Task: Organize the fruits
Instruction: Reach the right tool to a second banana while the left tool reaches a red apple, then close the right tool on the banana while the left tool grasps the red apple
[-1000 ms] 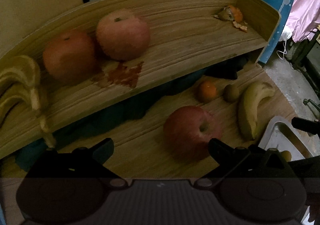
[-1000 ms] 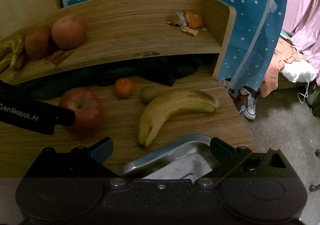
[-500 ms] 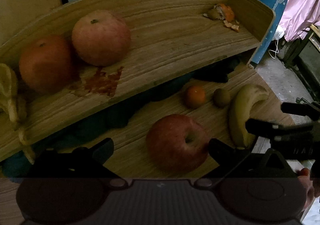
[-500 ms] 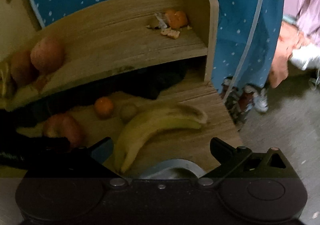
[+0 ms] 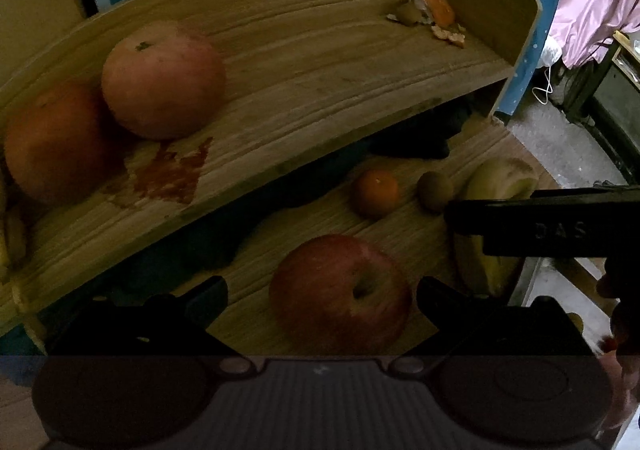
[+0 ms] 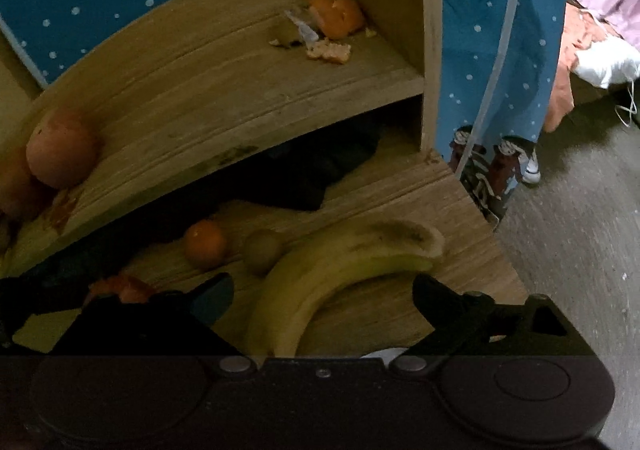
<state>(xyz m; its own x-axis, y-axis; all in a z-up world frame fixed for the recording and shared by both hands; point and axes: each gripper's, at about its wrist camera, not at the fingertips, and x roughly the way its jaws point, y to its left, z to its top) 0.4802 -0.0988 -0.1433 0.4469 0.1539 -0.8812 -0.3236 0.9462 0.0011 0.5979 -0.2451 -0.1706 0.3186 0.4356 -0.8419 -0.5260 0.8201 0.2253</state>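
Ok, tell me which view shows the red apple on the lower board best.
The left wrist view: the red apple sits whole and unobstructed between the open left claw. In the right wrist view only a reddish sliver shows behind the dark left tool.

Tangerine point(image 5: 375, 192) left of kiwi point(image 5: 435, 191) — banana point(image 6: 340, 274) right.

Hidden and cut-off parts

The right gripper point(image 5: 540, 226) covers the banana's point(image 5: 496, 185) middle in the left view; the red apple point(image 6: 120, 288) barely shows behind dark gripper parts; the orange point(image 5: 48, 141) runs off frame.
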